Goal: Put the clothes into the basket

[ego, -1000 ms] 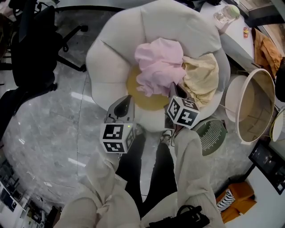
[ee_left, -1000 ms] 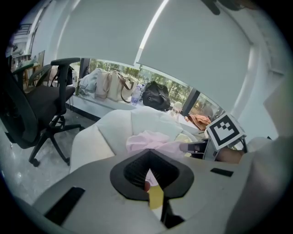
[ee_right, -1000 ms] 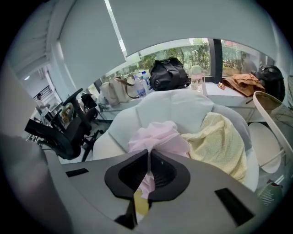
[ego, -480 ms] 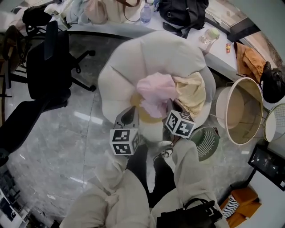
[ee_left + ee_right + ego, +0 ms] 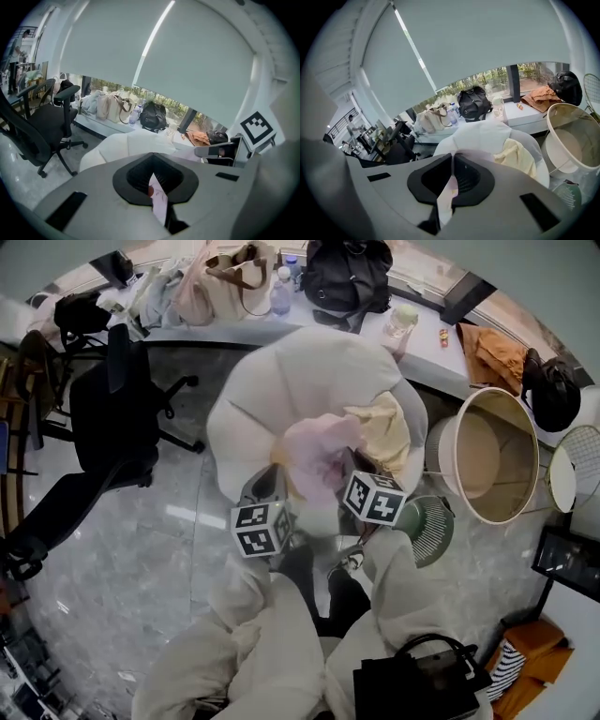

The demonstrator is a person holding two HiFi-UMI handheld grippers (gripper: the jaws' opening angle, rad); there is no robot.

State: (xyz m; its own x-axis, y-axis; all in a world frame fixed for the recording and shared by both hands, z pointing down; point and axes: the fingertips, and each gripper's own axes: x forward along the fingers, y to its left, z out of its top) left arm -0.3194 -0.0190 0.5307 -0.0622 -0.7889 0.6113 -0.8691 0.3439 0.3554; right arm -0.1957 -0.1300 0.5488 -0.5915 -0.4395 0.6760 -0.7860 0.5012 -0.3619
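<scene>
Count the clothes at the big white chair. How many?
2. Pink one: pinched by left gripper and right gripper, above the chair. Yellow one: lying on its right side. Others may hide beneath.

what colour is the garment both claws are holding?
Pale pink: the garment shows best in the head view.

Bright diffuse daylight, sheen on the floor (image 5: 178, 514), fisheye curvature, dark vignetted corners, soft shadows
</scene>
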